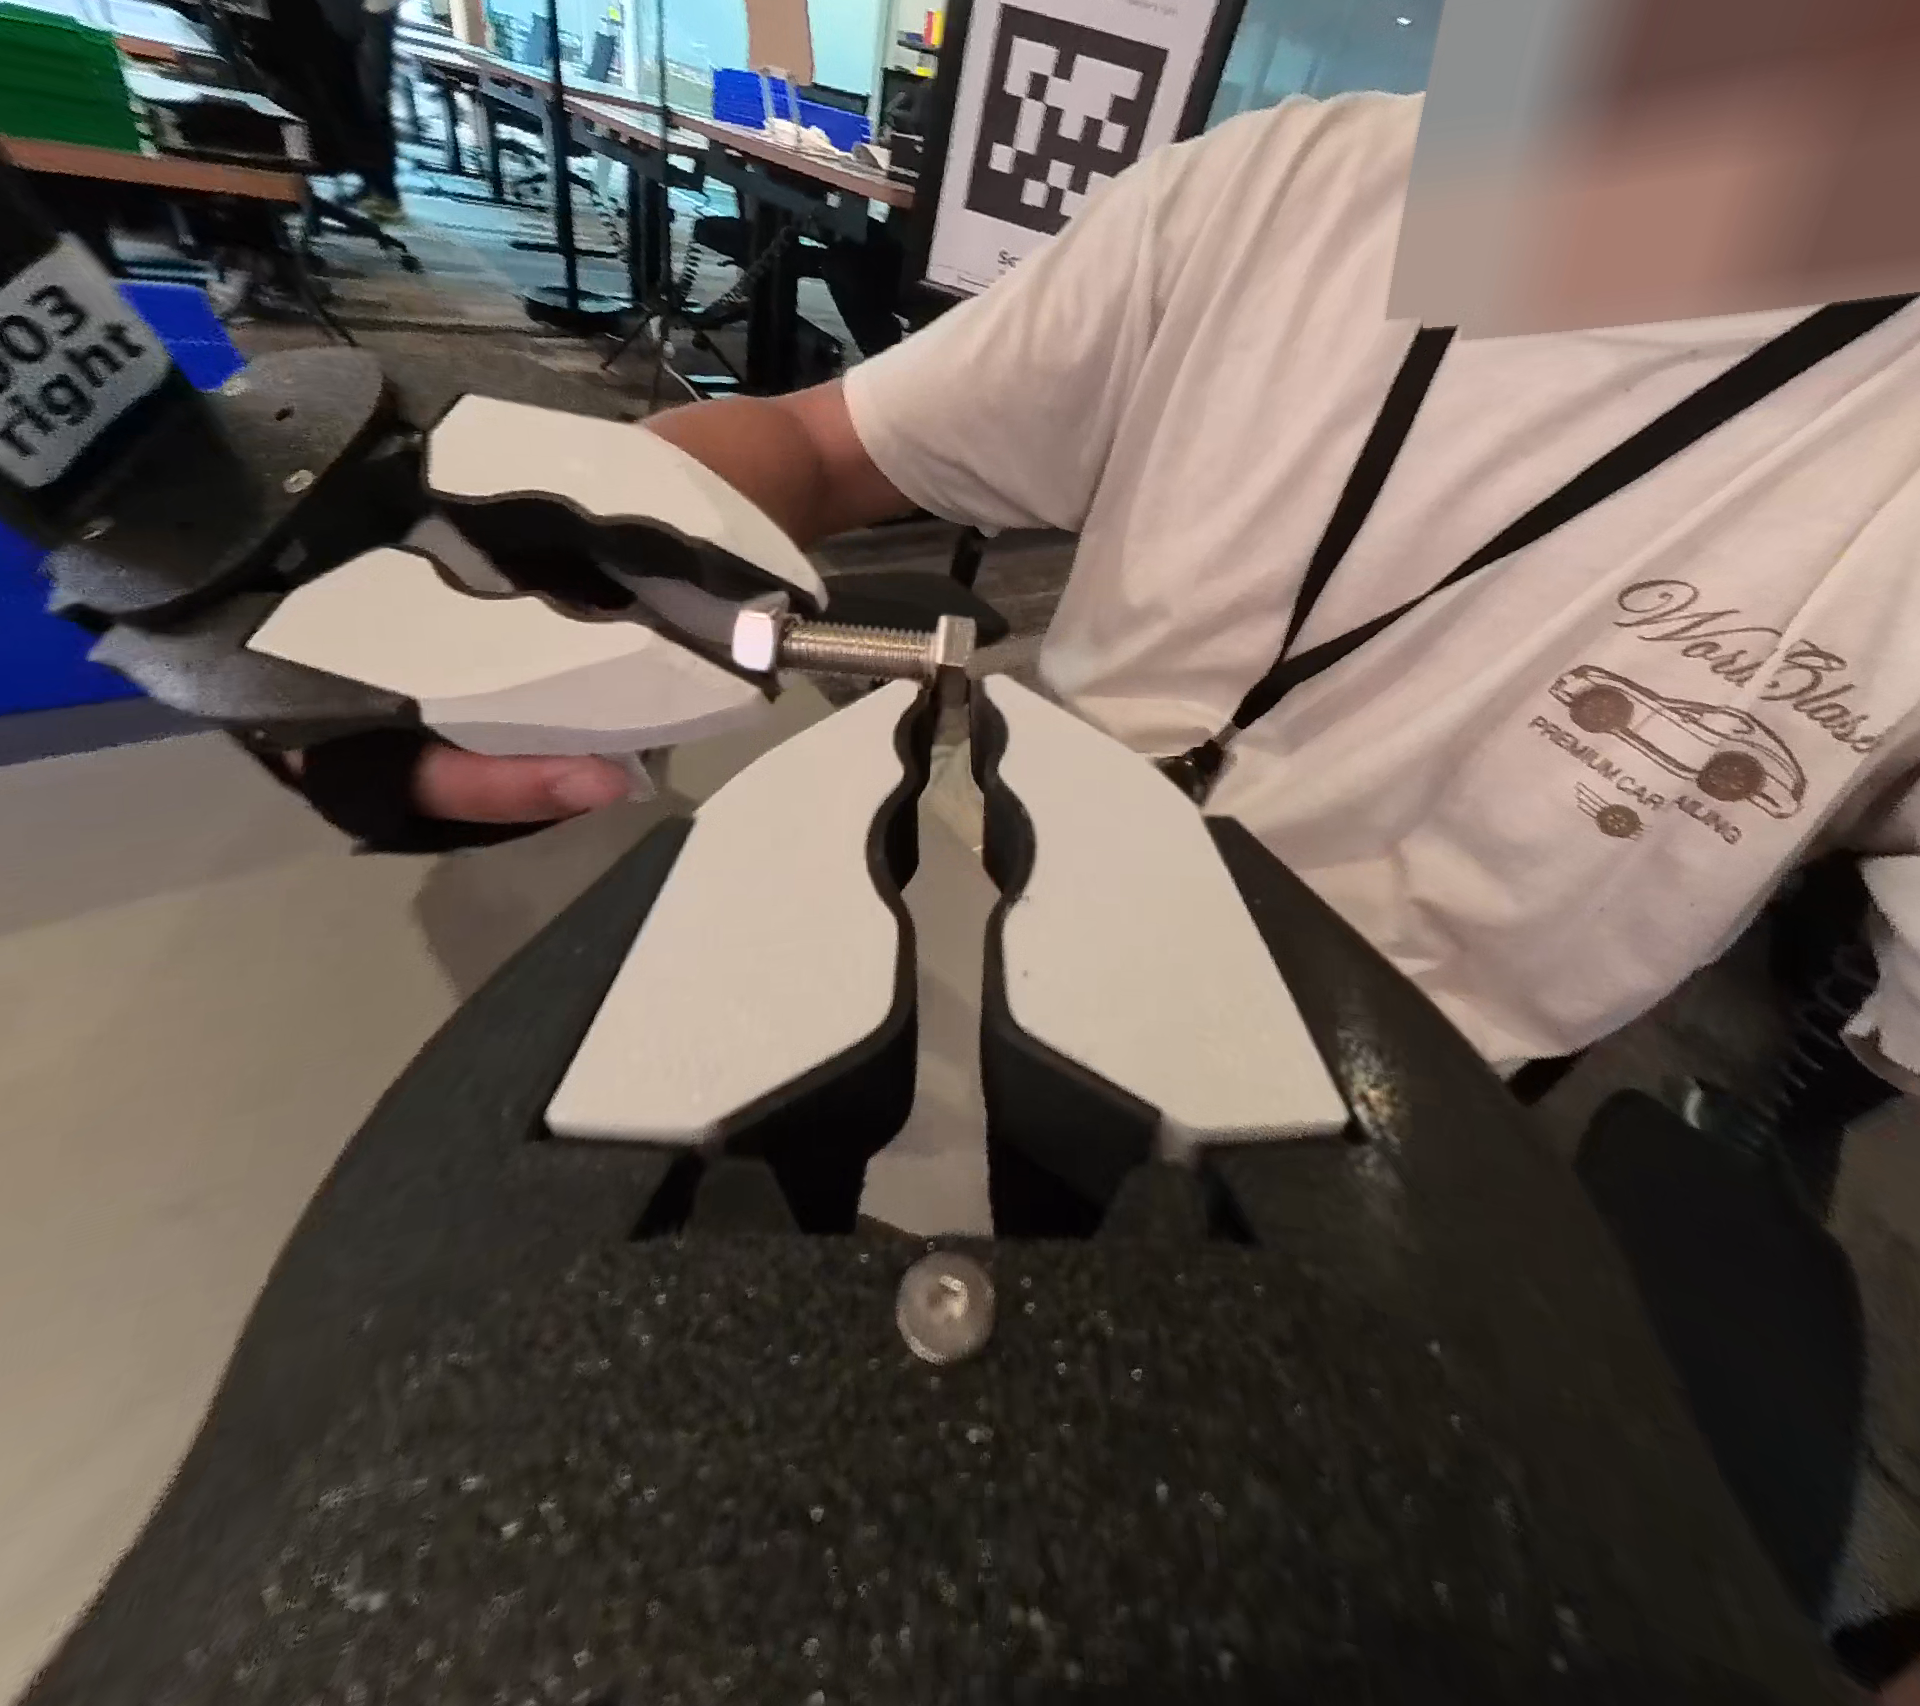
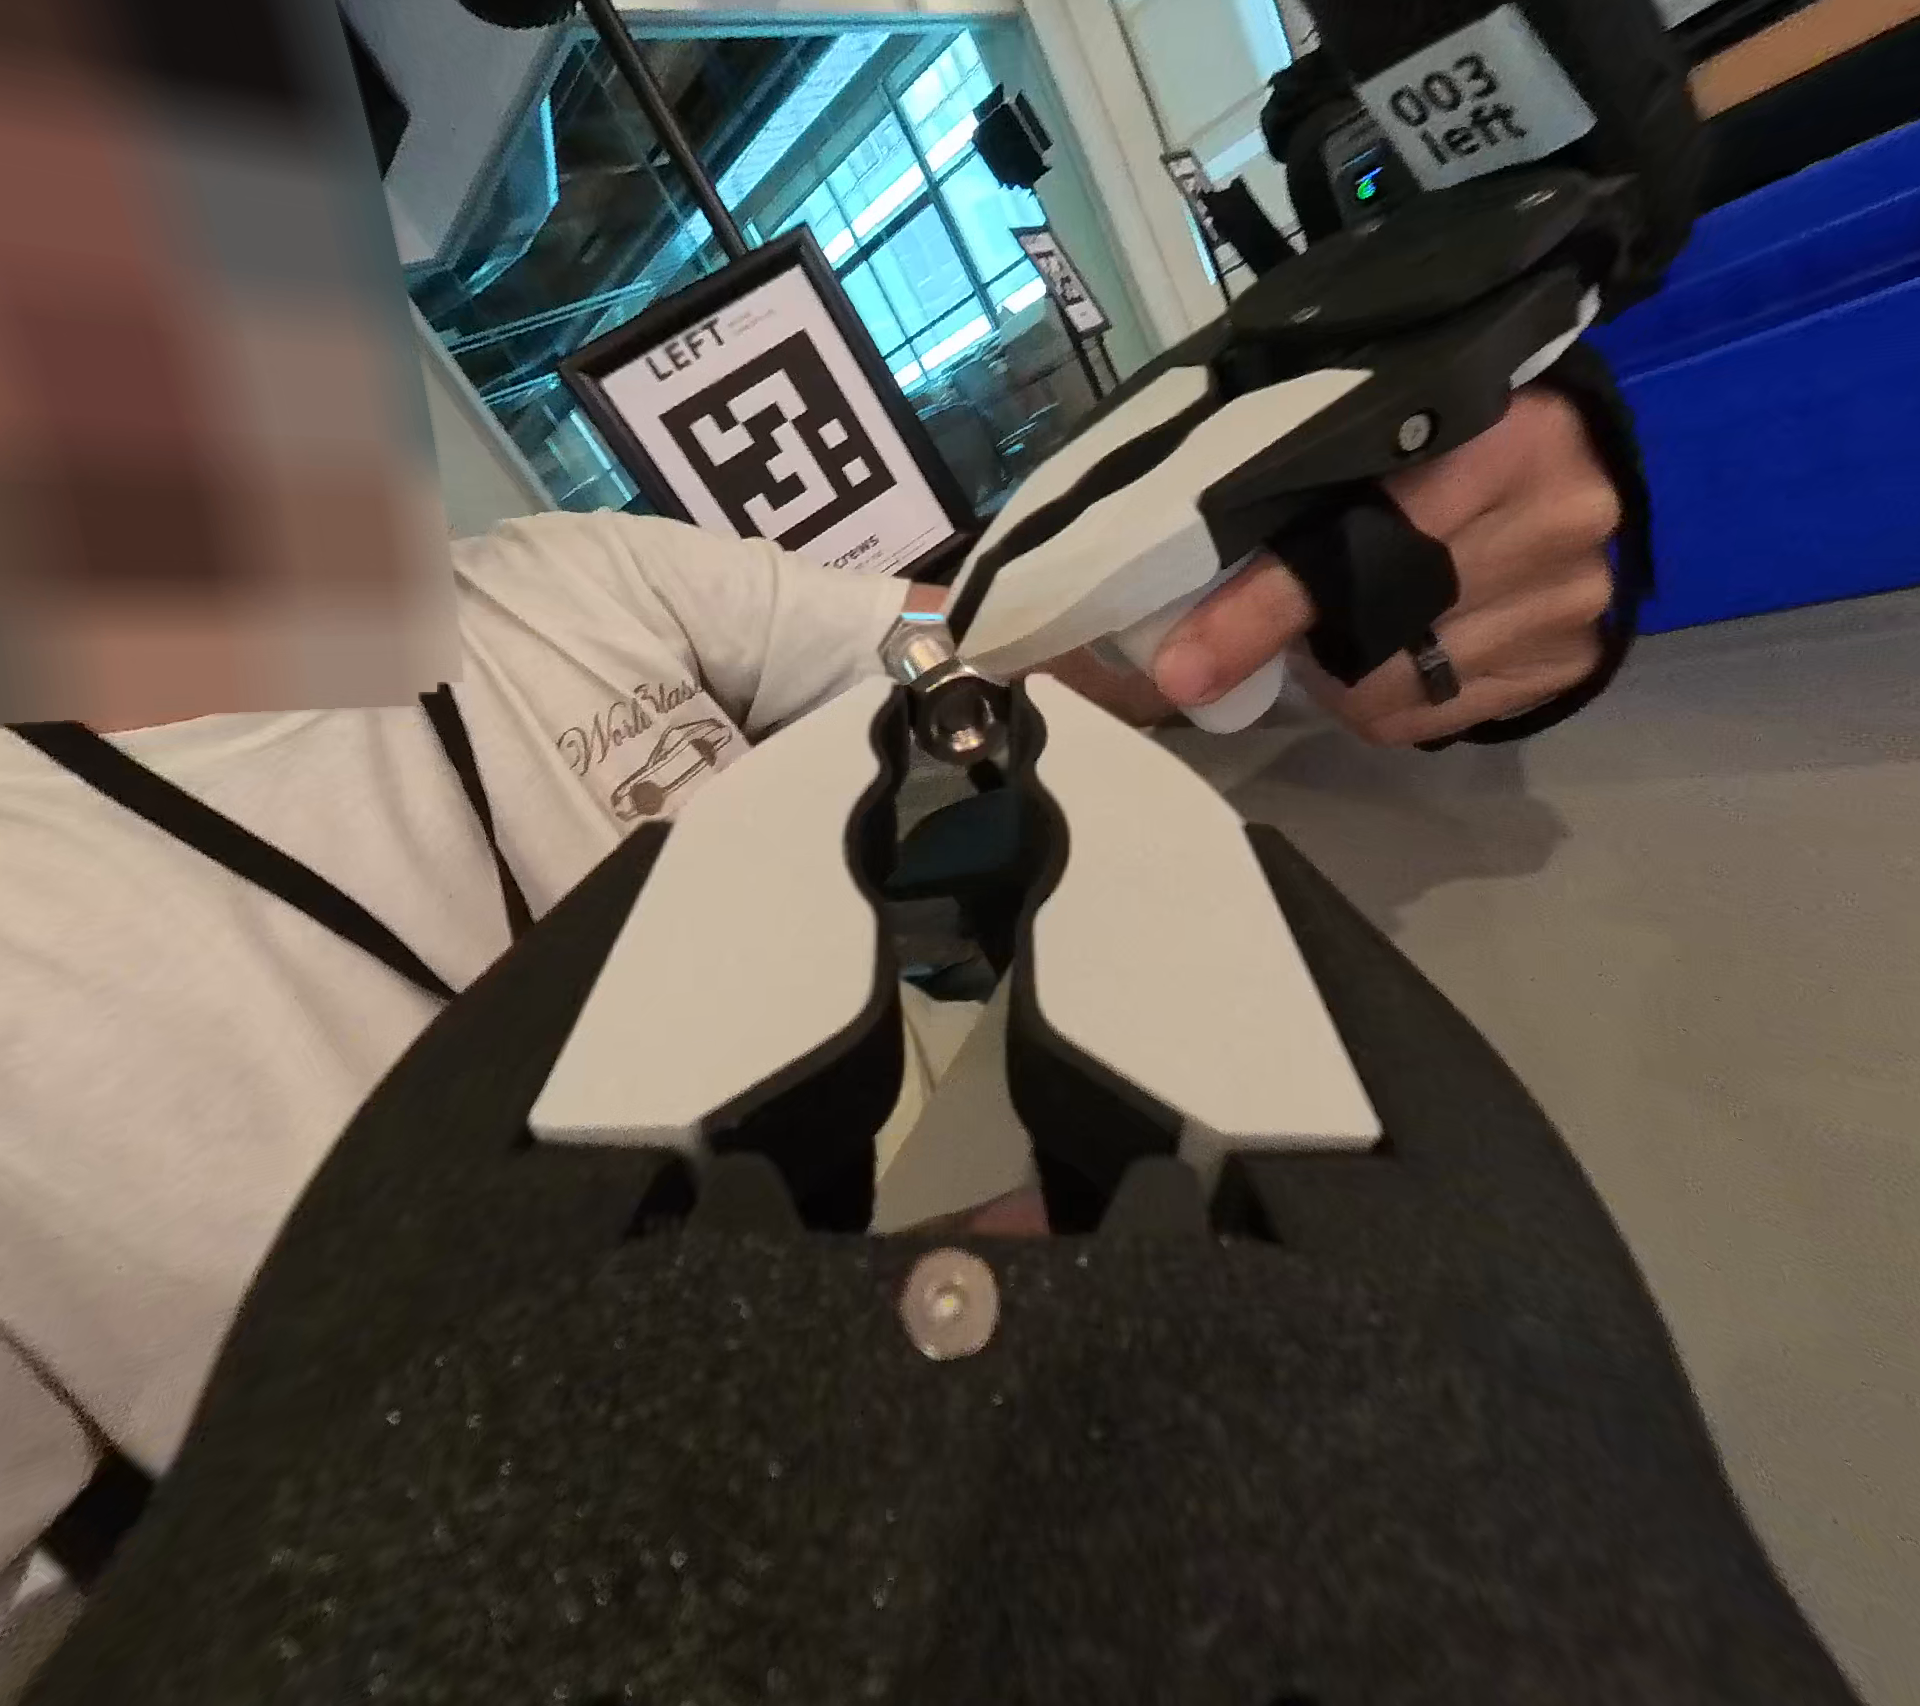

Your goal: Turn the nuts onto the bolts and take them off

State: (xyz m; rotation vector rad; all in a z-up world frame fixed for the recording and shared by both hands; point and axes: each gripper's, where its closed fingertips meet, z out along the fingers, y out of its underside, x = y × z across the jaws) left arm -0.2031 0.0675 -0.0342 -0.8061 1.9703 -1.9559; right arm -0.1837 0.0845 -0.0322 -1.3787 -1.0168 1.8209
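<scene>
Left claw (image 1: 943, 700) pinches the nut (image 1: 954, 644); right claw (image 1: 774, 638) clamps the bolt (image 1: 831, 646), head half hidden.

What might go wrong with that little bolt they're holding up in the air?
The left tongs pinch the nut only at their very tips, so it may slip and drop. The nut sits at the far end of the bolt, whose head alone the right tongs hold; a tilt there might jam the thread.

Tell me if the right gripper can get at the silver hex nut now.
Probably not: the left gripper is shut on the silver hex nut, and the right gripper is clamping the head of the threaded steel bolt.
</scene>
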